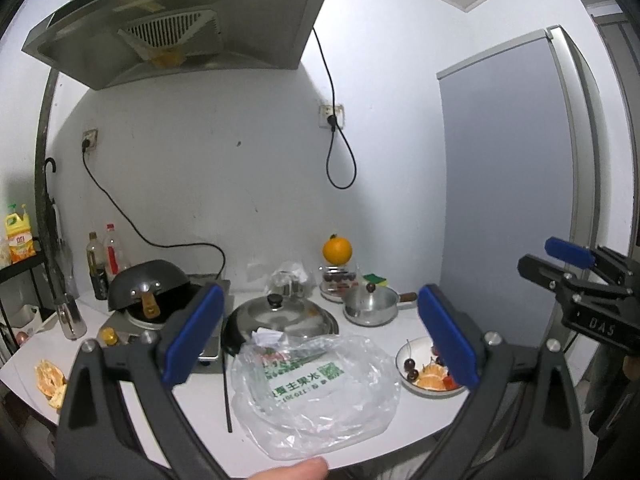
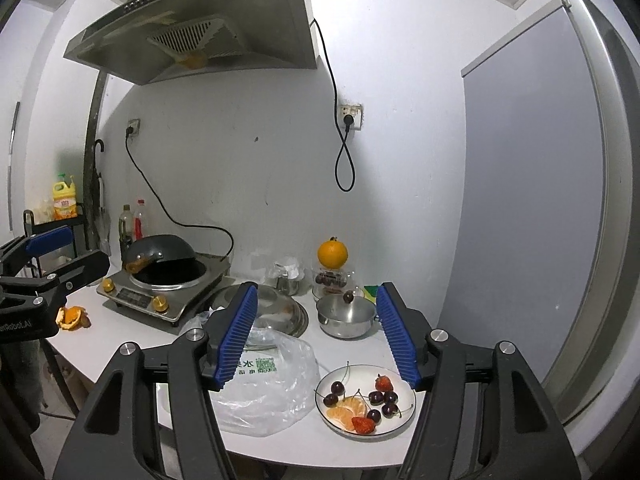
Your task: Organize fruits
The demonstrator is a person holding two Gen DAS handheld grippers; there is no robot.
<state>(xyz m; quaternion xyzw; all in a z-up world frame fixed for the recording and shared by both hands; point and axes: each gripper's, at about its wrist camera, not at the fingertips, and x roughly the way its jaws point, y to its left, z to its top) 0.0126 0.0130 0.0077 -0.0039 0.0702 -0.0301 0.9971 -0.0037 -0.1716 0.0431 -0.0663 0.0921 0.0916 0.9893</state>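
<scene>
A white plate (image 2: 404,412) at the counter's front right holds dark cherries (image 2: 376,397), two strawberries (image 2: 383,382) and peeled orange segments (image 2: 347,407); it also shows in the left wrist view (image 1: 400,356). A whole orange (image 2: 332,254) rests on a glass jar of cherries (image 2: 330,280) at the back. One cherry (image 2: 348,297) sits on a small steel pot (image 2: 346,318). My left gripper (image 1: 316,330) is open, above a clear plastic bag (image 1: 316,396). My right gripper (image 2: 316,334) is open, above and behind the plate.
An induction cooker (image 2: 160,296) with a tilted wok (image 2: 160,250) stands at the left. A steel lid (image 2: 276,310) lies mid-counter. Orange peel (image 2: 72,317) lies at the left edge. A grey fridge (image 2: 540,208) bounds the right side. Bottles (image 2: 132,224) stand by the wall.
</scene>
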